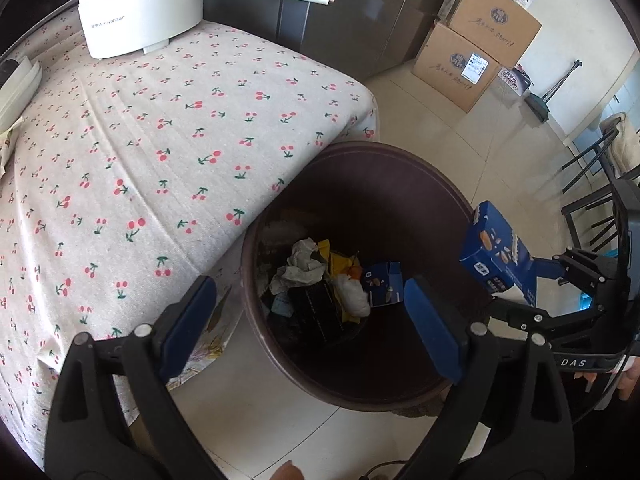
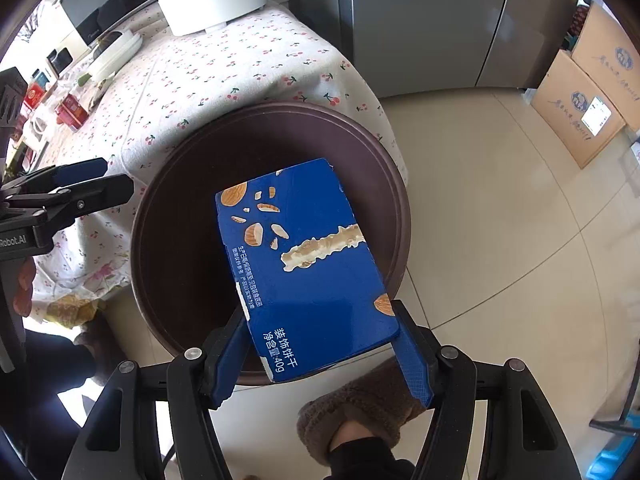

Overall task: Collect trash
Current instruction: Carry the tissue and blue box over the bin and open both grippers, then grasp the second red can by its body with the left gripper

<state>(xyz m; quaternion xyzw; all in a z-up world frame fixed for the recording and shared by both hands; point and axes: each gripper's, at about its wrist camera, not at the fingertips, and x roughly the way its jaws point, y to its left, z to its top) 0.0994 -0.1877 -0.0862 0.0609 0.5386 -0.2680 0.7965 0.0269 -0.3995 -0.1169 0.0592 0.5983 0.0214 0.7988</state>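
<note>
A dark brown round bin [image 1: 452, 196] stands on the floor against the table corner. Inside lie crumpled paper [image 1: 300, 268], a yellow wrapper, a white wad and a small blue box [image 1: 384, 284]. My left gripper [image 1: 308, 292] hangs open above the bin's mouth with nothing between its fingers; in the right wrist view the left gripper [image 2: 106, 182] shows at the left edge. My right gripper [image 2: 320, 320] is shut on a blue biscuit box [image 2: 304, 248], held tilted over the bin [image 2: 400, 208]. The left wrist view shows that same biscuit box [image 1: 496, 252] above the bin's right rim.
The table wears a cherry-print cloth [image 1: 160, 140] and carries a white electric pot [image 1: 136, 8]. Cardboard boxes [image 1: 472, 52] are stacked by the far wall beside a grey fridge [image 2: 420, 28]. A black chair [image 1: 592, 184] stands at the right. A person's slippered foot [image 2: 352, 412] rests by the bin.
</note>
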